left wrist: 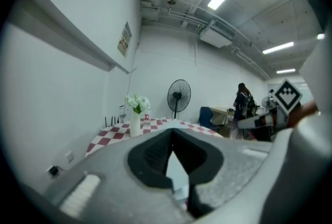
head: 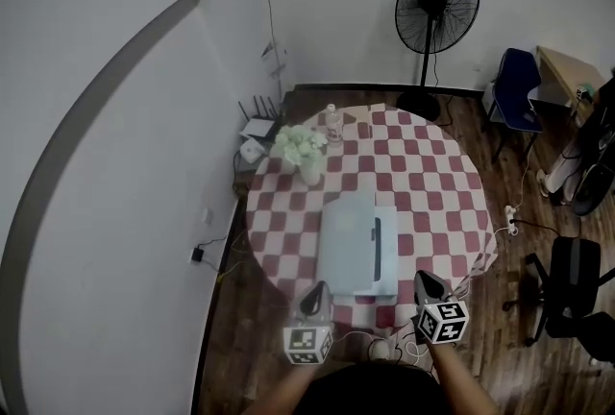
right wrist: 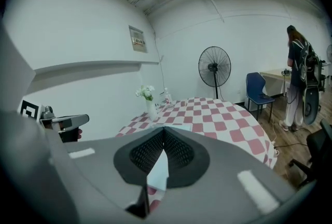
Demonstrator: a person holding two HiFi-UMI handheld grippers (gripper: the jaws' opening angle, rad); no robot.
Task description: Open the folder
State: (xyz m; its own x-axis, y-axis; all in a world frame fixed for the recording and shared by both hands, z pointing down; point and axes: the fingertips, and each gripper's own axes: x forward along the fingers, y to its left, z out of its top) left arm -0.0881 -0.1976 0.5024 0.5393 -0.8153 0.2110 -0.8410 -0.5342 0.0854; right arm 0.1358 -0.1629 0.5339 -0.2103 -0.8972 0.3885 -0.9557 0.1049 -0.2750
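Note:
A pale blue-grey folder (head: 348,243) lies closed and flat on the near half of the round table (head: 428,178), with a white sheet or cover (head: 387,255) showing along its right side. Just short of the table's near edge, my left gripper (head: 319,286) hangs off the folder's near left corner, jaws together and nothing between them. My right gripper (head: 424,276) is level with it, off the folder's near right corner, jaws also together and empty. In each gripper view the dark pads meet at the tips, at left gripper (left wrist: 171,129) and right gripper (right wrist: 164,128).
On the red-and-white checked cloth, a vase of white flowers (head: 306,152) and a small bottle (head: 332,123) stand at the far left. A standing fan (head: 434,10), a blue chair (head: 514,91) and a black office chair (head: 577,293) surround the table. A person (right wrist: 298,72) stands far right.

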